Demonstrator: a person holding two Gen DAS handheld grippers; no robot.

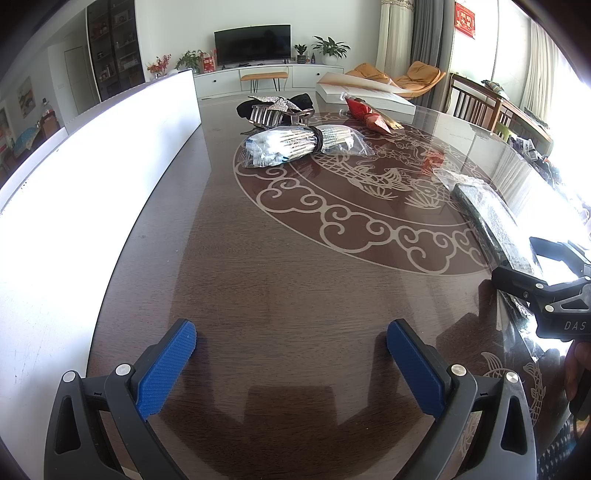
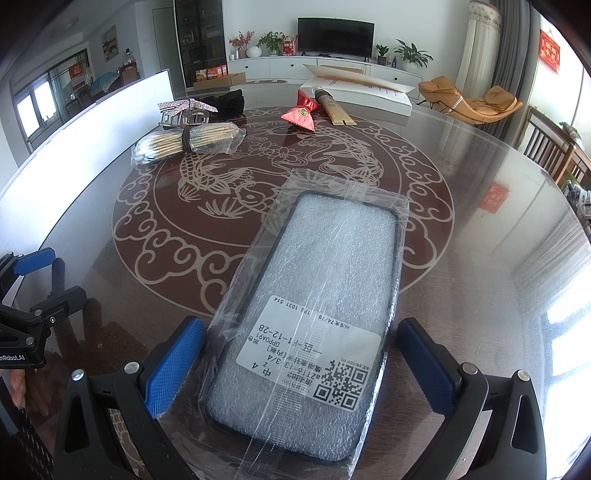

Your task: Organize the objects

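The right gripper (image 2: 299,365) is spread wide around a bagged phone case (image 2: 314,317) lying flat on the glass-topped table (image 2: 480,258), its blue pads apart from the wrapper. The left gripper (image 1: 291,369) is held agape over bare tabletop, nothing between its jaws. A cotton swab bundle (image 2: 186,142), a hair clip (image 2: 186,110) and a red pouch (image 2: 303,110) are seen farther back

Bright daylight floods in past grey curtains (image 1: 430,33); a dark television (image 2: 335,36) sits on a long white cabinet (image 2: 325,70), orange lounger (image 2: 471,99) alongside.
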